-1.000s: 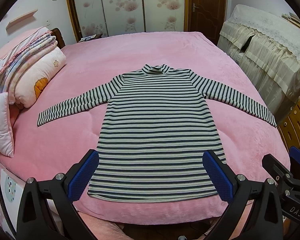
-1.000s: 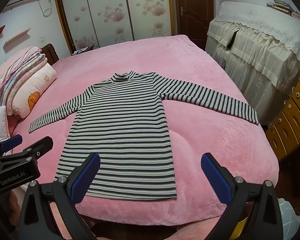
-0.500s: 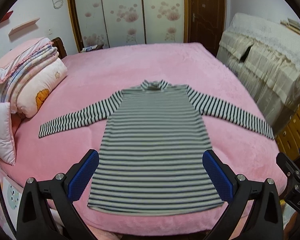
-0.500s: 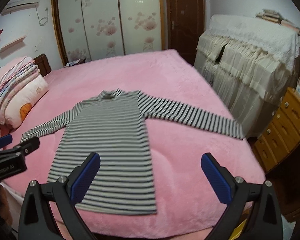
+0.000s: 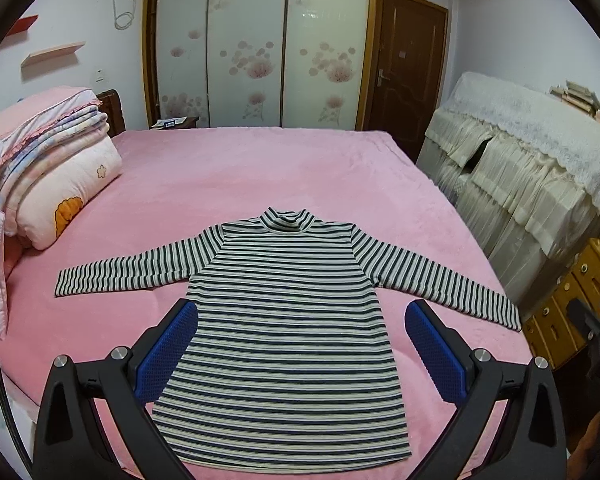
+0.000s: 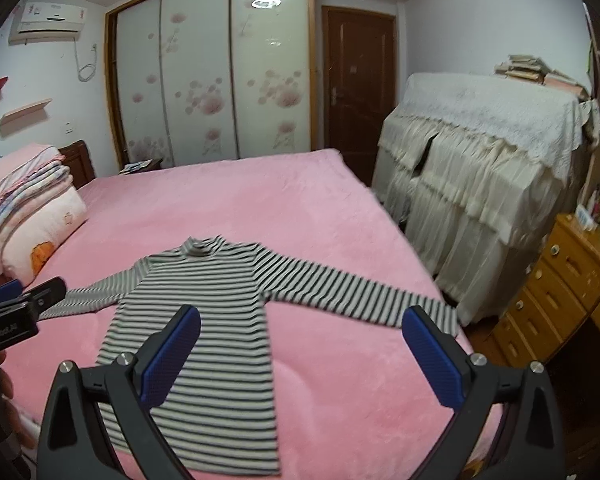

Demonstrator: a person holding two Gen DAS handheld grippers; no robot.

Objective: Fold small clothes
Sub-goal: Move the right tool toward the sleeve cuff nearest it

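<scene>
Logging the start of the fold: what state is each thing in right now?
Shirt: spread flat on the bed, sleeves out, unfolded.
Left hand-held gripper: open, holding nothing.
Right hand-held gripper: open, holding nothing.
Door: shut.
Wardrobe doors: shut.
Quilts: folded and stacked.

striped top (image 6: 204, 312): blurred in the right wrist view; its hem is partly covered by the right claw's (image 6: 300, 356) dark frame, and its left cuff lies behind the left claw (image 6: 16, 308) at the picture's edge.
left claw: only its tip shows there, the lettering on it too soft to read.
right claw (image 5: 596, 320): only a sliver at the left wrist view's right edge.
bedside items (image 5: 172, 122): too small to tell.
covered furniture (image 5: 540, 168): its shape is hidden under lace cloth.
folded bedding (image 5: 40, 160): cut off at the left.
</scene>
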